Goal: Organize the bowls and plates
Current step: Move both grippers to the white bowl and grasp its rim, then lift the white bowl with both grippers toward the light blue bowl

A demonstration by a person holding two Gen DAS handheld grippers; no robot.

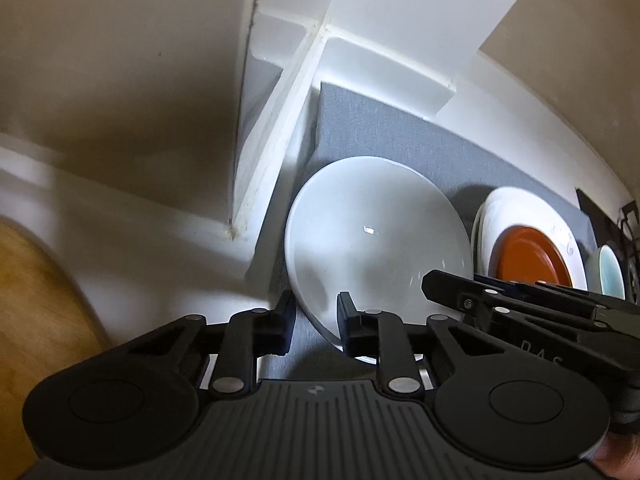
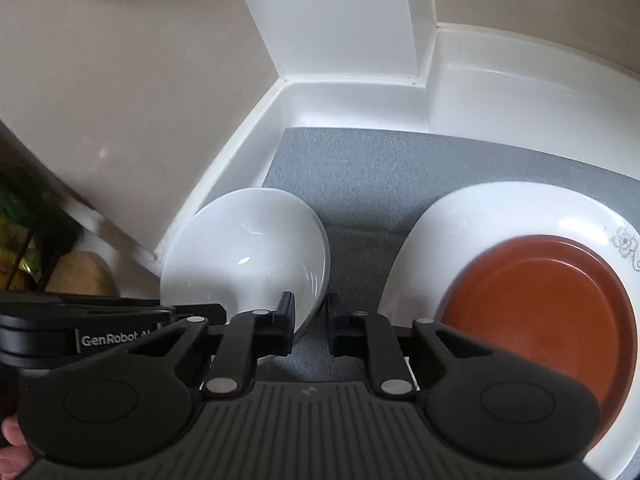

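A white bowl (image 1: 376, 240) (image 2: 248, 248) sits on a grey mat (image 1: 400, 136) (image 2: 360, 168). My left gripper (image 1: 316, 322) straddles the bowl's near left rim, jaws a small gap apart, one finger inside and one outside. My right gripper (image 2: 310, 326) straddles the bowl's right rim the same way. It also shows in the left wrist view (image 1: 460, 292). To the right, an orange plate (image 1: 528, 258) (image 2: 540, 312) lies on a white flowered plate (image 1: 520, 208) (image 2: 500, 208).
A white raised ledge and wall corner (image 2: 352, 80) border the mat at the back and left. A pale teal bowl (image 1: 610, 276) and a dark wire rack (image 1: 630, 220) stand at the far right. A wooden board (image 1: 36, 320) lies at left.
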